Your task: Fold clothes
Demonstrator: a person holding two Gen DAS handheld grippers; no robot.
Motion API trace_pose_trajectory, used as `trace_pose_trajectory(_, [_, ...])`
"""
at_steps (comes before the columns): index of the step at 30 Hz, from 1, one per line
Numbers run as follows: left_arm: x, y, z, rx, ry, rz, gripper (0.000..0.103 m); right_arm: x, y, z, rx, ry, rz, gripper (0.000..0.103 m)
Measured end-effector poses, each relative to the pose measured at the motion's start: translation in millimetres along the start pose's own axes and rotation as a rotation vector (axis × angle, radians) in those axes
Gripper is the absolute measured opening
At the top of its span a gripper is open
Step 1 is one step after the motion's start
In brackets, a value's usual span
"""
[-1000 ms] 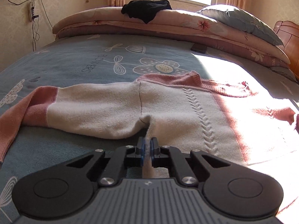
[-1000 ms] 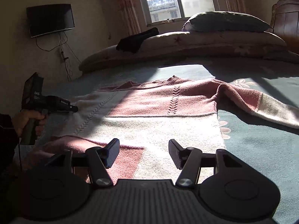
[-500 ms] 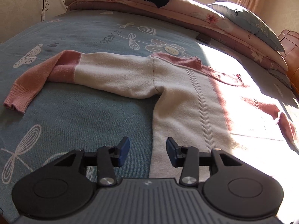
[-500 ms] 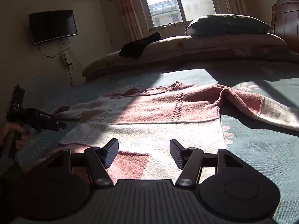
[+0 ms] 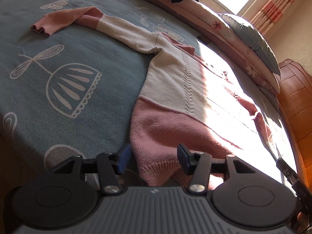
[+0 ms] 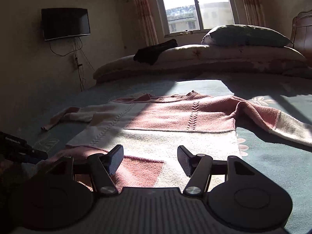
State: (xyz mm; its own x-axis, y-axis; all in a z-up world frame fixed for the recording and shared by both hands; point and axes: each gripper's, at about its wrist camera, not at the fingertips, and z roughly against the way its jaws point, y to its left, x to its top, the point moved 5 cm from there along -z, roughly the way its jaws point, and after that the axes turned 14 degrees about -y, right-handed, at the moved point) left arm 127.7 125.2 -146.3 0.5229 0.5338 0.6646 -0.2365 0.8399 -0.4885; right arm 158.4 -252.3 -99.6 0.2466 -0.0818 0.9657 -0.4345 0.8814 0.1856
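Sweater (image 5: 171, 89), pink and cream knit: spread flat across the bed (image 5: 58, 58), hem at the near edge, one sleeve toward the far left corner. Left gripper (image 5: 154, 159): fingers wide, straddling the hem's left corner, apparently not touching. Right gripper (image 6: 150, 160): fingers wide, over the hem.

"GenRobot.AI" on the left gripper (image 6: 21, 148)
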Motion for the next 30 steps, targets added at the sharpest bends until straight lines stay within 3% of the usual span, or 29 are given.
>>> trace_pose_trajectory(8, [-20.3, 11.3, -4.1, -0.071, 0.025, 0.173, 0.058, -1.0, 0.8, 1.1, 0.009, 0.004, -0.002, 0.066])
trace_pose_trajectory(12, [-22.0, 10.7, -7.9, -0.115, -0.018, 0.220, 0.058, -1.8, 2.9, 1.4, 0.020, 0.005, 0.003, 0.066])
trace_pose_trajectory(19, [3.7, -14.3, -3.1, -0.293, -0.065, 0.241, 0.065, -8.7, 17.7, -0.9, 0.057, 0.024, 0.070, 0.066])
trace_pose_trajectory(22, [16.0, -26.8, -11.4, -0.330, -0.064, 0.222, 0.067, -12.4, 32.3, 1.2, 0.106, 0.016, 0.126, 0.066])
trace_pose_trajectory(25, [24.4, -37.7, -28.3, -0.323, -0.056, 0.191, 0.067, -18.2, 54.6, 7.8, 0.190, -0.013, 0.224, 0.066])
trace_pose_trajectory(30, [30.5, -43.6, -57.7, -0.312, -0.031, 0.194, 0.067, -46.5, 100.7, 11.0, 0.323, 0.013, 0.428, 0.066])
